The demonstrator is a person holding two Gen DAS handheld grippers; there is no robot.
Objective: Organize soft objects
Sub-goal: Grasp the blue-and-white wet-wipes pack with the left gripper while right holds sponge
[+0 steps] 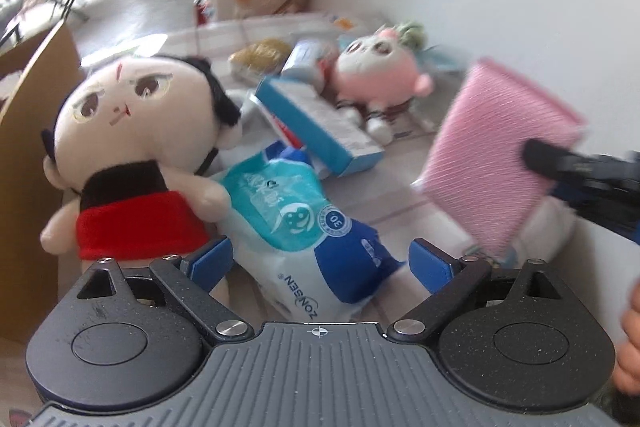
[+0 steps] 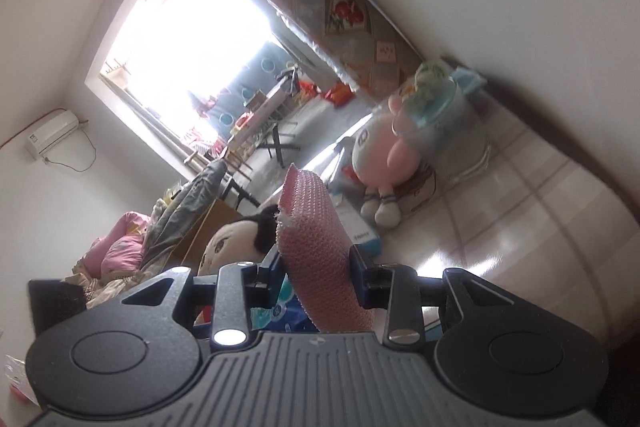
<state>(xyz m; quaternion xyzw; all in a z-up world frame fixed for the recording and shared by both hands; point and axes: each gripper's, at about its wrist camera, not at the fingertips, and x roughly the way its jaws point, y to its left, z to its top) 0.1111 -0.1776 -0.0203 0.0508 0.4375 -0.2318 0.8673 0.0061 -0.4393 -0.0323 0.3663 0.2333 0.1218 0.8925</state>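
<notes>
Plush and limp, the black-haired doll (image 1: pixel 132 147) slumps at the near left against a cardboard box (image 1: pixel 24 155); its stuffed torso looks like the best hold. Just right of it lies a crinkly wet-wipes pack (image 1: pixel 304 227), probably slippery. A pink plush (image 1: pixel 380 79) sits far off by the wall. Smallest is the pink cloth (image 2: pixel 320 259), light and floppy, pinched near one edge by the right tongs (image 2: pixel 316 267). Left tongs (image 1: pixel 320 259) stand open, empty, above the wipes.
</notes>
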